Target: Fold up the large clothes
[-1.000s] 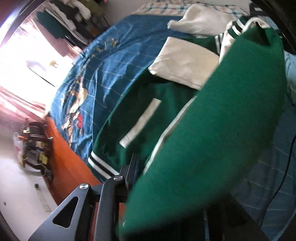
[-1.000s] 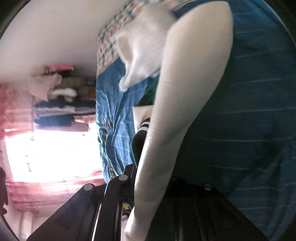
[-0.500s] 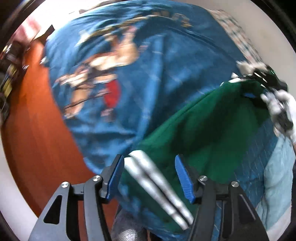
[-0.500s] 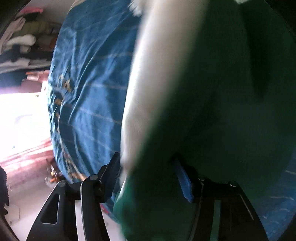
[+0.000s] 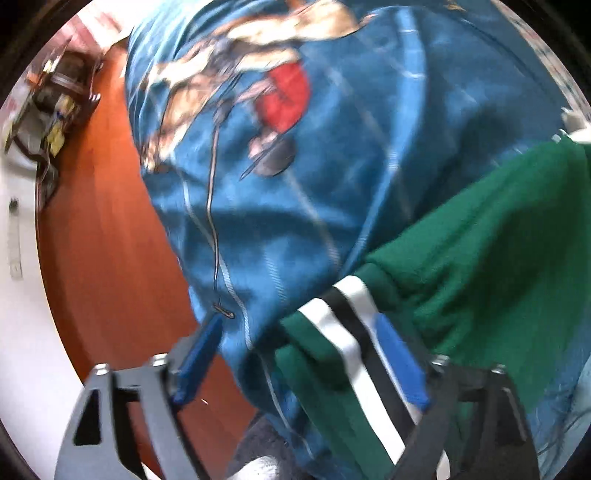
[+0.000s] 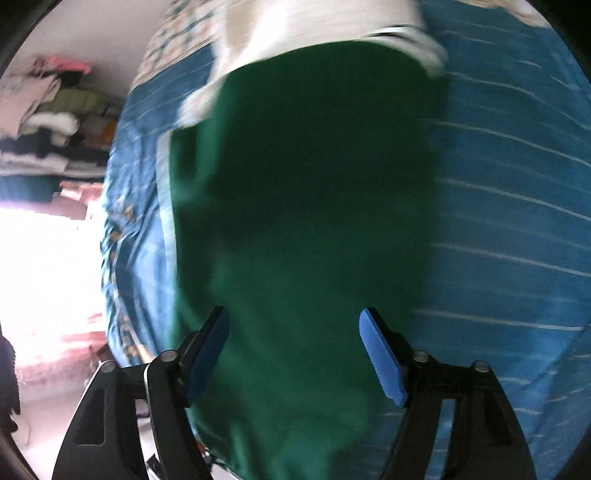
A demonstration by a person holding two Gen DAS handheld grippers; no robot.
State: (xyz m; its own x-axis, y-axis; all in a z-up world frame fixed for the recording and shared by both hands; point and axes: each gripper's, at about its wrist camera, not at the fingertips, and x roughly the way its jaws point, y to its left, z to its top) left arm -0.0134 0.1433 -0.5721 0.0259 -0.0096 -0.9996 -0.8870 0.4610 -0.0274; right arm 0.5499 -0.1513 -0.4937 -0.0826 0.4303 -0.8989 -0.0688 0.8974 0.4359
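A green jacket (image 5: 491, 236) with white sleeves lies on a bed with a blue printed cover (image 5: 295, 177). In the left wrist view its striped black and white hem (image 5: 351, 332) lies between the open jaws of my left gripper (image 5: 299, 354), at the bed's edge. In the right wrist view the jacket's green back (image 6: 306, 192) fills the middle, with a white sleeve (image 6: 280, 40) at the far end. My right gripper (image 6: 295, 350) is open just above the green cloth, holding nothing.
An orange-brown floor (image 5: 110, 240) lies left of the bed, with a dark wooden stand (image 5: 55, 103) on it. Stacked clothes on shelves (image 6: 48, 122) and a bright window (image 6: 40, 266) are at the left. A checked pillow (image 6: 173, 33) lies at the bed's head.
Both grippers have let go of the jacket and opened. The jacket, held up a second ago, now lies on the bed. The left gripper has swung toward the bed's edge.
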